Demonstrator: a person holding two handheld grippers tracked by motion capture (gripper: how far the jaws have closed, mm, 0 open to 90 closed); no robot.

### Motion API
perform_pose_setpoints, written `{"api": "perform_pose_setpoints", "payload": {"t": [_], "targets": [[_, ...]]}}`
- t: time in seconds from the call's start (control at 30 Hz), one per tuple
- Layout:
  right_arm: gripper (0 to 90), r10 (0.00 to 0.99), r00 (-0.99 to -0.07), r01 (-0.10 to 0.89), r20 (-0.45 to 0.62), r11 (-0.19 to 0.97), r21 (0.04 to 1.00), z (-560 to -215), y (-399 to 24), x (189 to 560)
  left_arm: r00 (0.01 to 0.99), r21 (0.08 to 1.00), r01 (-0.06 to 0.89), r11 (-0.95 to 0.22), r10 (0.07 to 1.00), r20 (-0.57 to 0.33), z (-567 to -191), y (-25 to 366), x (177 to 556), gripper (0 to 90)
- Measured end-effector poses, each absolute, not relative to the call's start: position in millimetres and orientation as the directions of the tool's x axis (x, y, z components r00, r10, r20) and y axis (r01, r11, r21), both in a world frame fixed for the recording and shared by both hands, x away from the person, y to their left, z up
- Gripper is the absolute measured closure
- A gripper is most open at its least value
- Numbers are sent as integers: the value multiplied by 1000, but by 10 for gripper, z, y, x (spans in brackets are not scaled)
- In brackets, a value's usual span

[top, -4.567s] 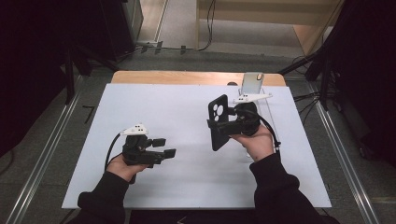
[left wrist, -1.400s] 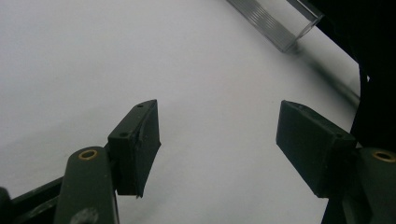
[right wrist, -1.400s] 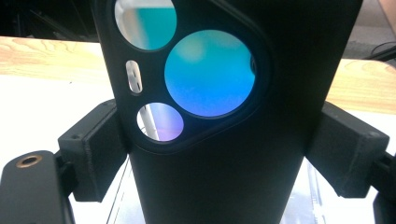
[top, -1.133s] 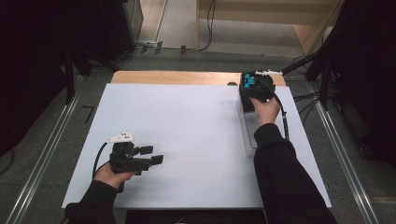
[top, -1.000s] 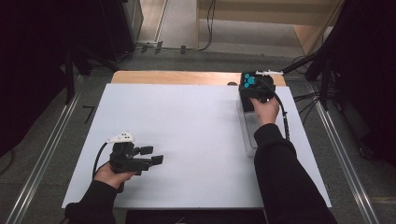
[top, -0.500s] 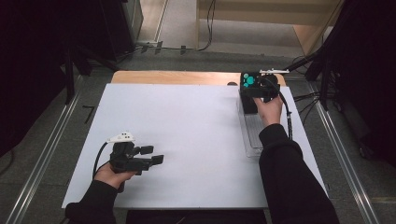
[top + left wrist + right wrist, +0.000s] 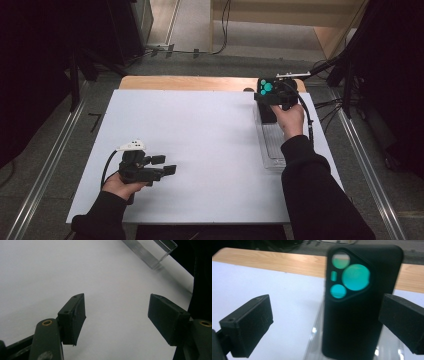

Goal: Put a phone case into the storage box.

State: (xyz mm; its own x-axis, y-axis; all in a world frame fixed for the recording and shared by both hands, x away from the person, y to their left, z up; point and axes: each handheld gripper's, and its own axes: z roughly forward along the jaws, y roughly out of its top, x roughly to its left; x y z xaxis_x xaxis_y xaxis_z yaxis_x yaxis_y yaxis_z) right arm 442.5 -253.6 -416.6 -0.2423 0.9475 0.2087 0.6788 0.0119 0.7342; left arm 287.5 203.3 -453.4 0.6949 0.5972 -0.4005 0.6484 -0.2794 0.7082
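We've got the phone case (image 7: 359, 302) standing in the clear tray (image 7: 272, 145) by the table's right edge, right hand-held gripper (image 7: 329, 325) jaws apart, one pad maybe touching it. Left hand-held gripper (image 7: 120, 317) sits apart and empty near the front-left corner. Looks like the case was just set down, so next we'd back away without tipping it.

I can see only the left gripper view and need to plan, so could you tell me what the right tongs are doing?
Observer: The right tongs stand open around a black phone case with teal camera cutouts.
Operator: Thank you. Is the case gripped?
Observer: It doesn't look gripped: the left pad stands well clear of it.
Operator: And where does the case stand?
Observer: Upright at the far end of the clear tray.
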Motion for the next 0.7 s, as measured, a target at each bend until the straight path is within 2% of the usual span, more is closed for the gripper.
{"api": "perform_pose_setpoints", "payload": {"t": [0.17,0.23,0.33,0.53,0.6,0.7], "targets": [[0,930,-299,687,215,54,725,-4105,-2403,4350,693,704,653,-279,597,-405,-4530,2047,2892,303],[72,921,-324,682,214,71,728,-4084,-2353,4313,690,702,655,-278,599,-406,-4530,2056,2899,303],[72,902,-365,679,229,89,728,-4078,-2277,4269,689,701,657,-277,597,-410,-4524,2076,2908,303],[79,883,-406,678,235,119,725,-4108,-2146,4198,686,694,662,-282,600,-411,-4528,2097,2909,303],[130,879,-415,678,237,125,724,-4123,-2116,4177,689,692,661,-292,601,-405,-4529,2105,2909,303],[131,868,-431,685,247,137,716,-4152,-2063,4150,688,691,662,-291,601,-407,-4533,2111,2907,303]]}}
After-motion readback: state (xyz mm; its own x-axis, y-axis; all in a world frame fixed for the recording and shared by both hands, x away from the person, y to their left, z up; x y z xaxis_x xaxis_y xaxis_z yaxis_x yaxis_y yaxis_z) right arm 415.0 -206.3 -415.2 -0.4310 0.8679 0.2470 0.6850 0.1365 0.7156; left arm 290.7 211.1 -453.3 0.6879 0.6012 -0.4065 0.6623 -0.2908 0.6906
